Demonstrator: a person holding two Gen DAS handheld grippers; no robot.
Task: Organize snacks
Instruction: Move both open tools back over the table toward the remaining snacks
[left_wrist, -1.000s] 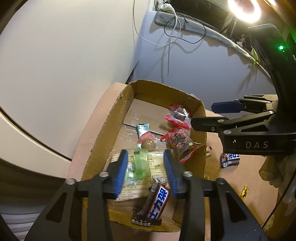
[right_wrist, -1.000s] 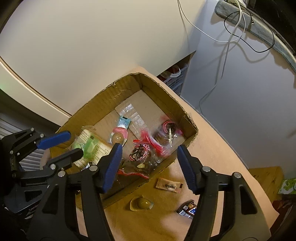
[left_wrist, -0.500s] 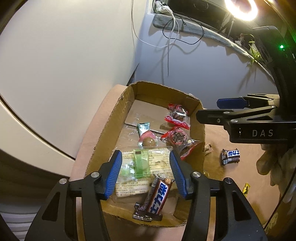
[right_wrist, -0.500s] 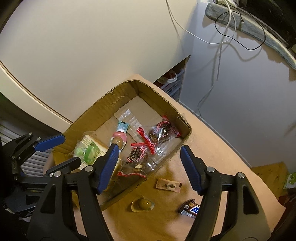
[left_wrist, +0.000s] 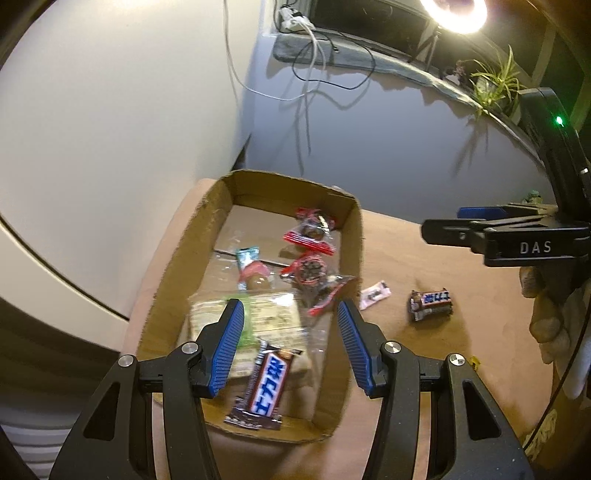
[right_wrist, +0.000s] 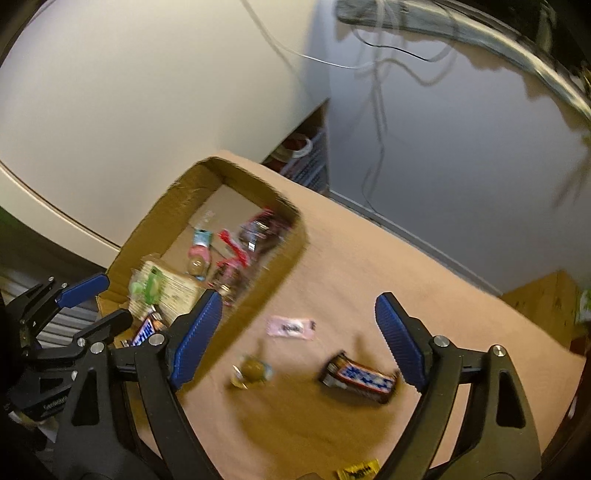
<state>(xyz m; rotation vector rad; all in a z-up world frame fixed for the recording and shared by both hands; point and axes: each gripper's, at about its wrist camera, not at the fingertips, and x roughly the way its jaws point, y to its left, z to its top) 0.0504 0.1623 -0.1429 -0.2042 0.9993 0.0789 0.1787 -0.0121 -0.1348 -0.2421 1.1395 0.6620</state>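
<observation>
Snacks lie partly sorted: several sit inside my cardboard box (left_wrist: 352, 236), and a few remain loose on the tan table (right_wrist: 388, 258) beside it.

My right gripper (right_wrist: 299, 332) has swung away from the box since a second ago and now hangs over the loose pieces, its jaws having just been opening; they stand wide apart with nothing between them. My left gripper (left_wrist: 290, 343) has drawn back a little; its jaws, which were opening earlier in that second, stand apart, hovering above the long chocolate bar (left_wrist: 267, 387) that lies at the box's near end, not pressing on it. I judge the last drop into the box is finished and the next pick is being lined up on the table.

Looking from my right wrist, three loose things show clearly between the jaws: a pale pink wrapper (right_wrist: 291, 328), a round gold-wrapped sweet (right_wrist: 252, 371) and a small chocolate bar (right_wrist: 360, 376), plus a yellow wrapper (right_wrist: 359, 469) at the bottom edge. My left wrist view misses the gold sweet, but shows the box's contents far better: red-edged packets (left_wrist: 308, 236), a green-wrapped piece (left_wrist: 246, 325) on a flat cracker pack.
</observation>
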